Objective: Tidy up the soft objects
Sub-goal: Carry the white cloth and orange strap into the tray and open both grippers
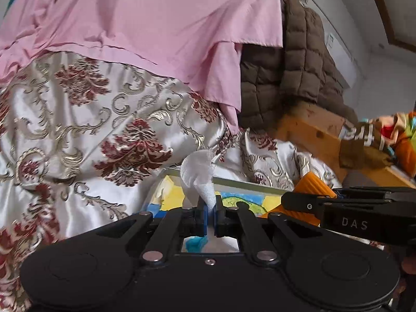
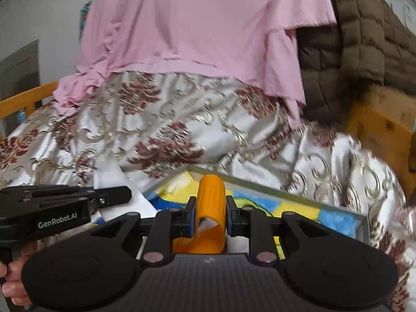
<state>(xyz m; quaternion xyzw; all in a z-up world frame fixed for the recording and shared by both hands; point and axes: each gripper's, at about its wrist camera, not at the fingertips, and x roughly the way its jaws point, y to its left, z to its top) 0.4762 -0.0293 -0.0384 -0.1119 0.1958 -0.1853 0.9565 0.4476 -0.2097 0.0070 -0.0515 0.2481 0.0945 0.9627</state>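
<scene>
My left gripper point(image 1: 210, 213) is shut on a white gauze cloth point(image 1: 197, 174) that bunches up above the fingers. My right gripper point(image 2: 210, 217) is shut on an orange ribbed soft piece point(image 2: 210, 208), folded between the pads; that piece also shows at the right of the left wrist view point(image 1: 313, 184). Both grippers are held over a tray point(image 2: 364, 227) with a yellow, blue and green picture on its bottom. The left gripper shows at the left of the right wrist view point(image 2: 111, 195).
A white satin quilt with red and gold floral pattern point(image 1: 91, 135) lies behind the tray. A pink sheet point(image 1: 156, 20) is draped over it. A brown quilted jacket point(image 1: 299, 72) hangs over a wooden bed frame point(image 1: 312, 130) at right.
</scene>
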